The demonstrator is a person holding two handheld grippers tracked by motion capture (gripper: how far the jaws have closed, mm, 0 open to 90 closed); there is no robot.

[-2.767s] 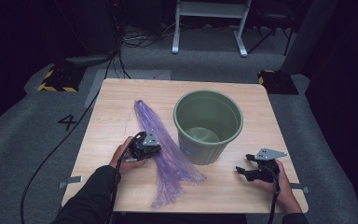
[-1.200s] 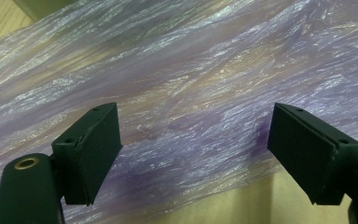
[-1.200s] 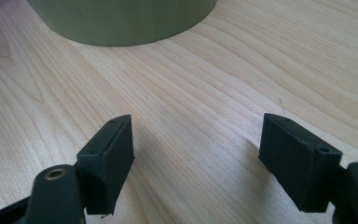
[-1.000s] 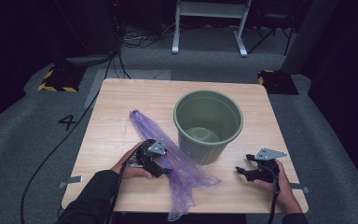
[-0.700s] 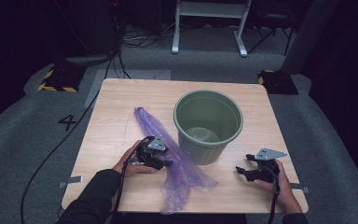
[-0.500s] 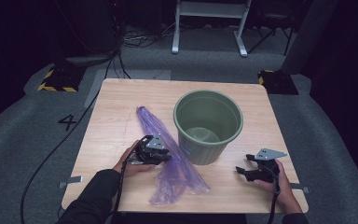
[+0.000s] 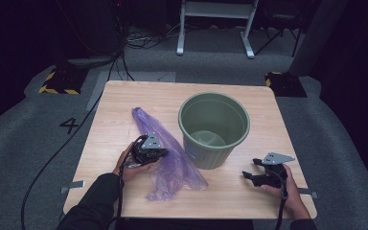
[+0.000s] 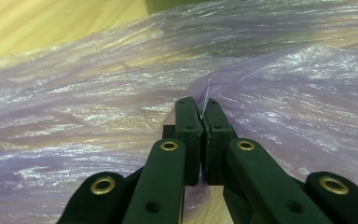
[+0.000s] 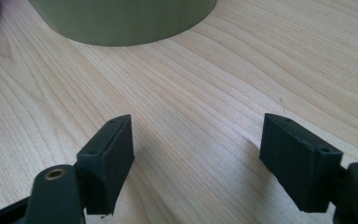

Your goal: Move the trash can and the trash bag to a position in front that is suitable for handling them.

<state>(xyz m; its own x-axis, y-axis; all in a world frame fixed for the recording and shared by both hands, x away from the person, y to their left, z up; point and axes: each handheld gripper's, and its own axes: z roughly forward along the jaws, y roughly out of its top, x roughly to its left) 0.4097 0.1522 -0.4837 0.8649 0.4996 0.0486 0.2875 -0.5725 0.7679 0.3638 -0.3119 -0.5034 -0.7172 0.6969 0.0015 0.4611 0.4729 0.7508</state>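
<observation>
Plastic is bunching between the closed jaws of the left gripper (image 8: 200, 116), which is pinching a fold of the purple bag (image 7: 172, 158) lying on the wooden table (image 7: 124, 100). The bag is stretching from far-left toward near-right, its long axis running past the left side of the green bin (image 7: 214, 129), with its near end touching the bin's base. The right gripper (image 9: 198, 158) is resting with jaws wide and empty, near the bin's right side, well apart from the bag, so the bin is standing between them
</observation>
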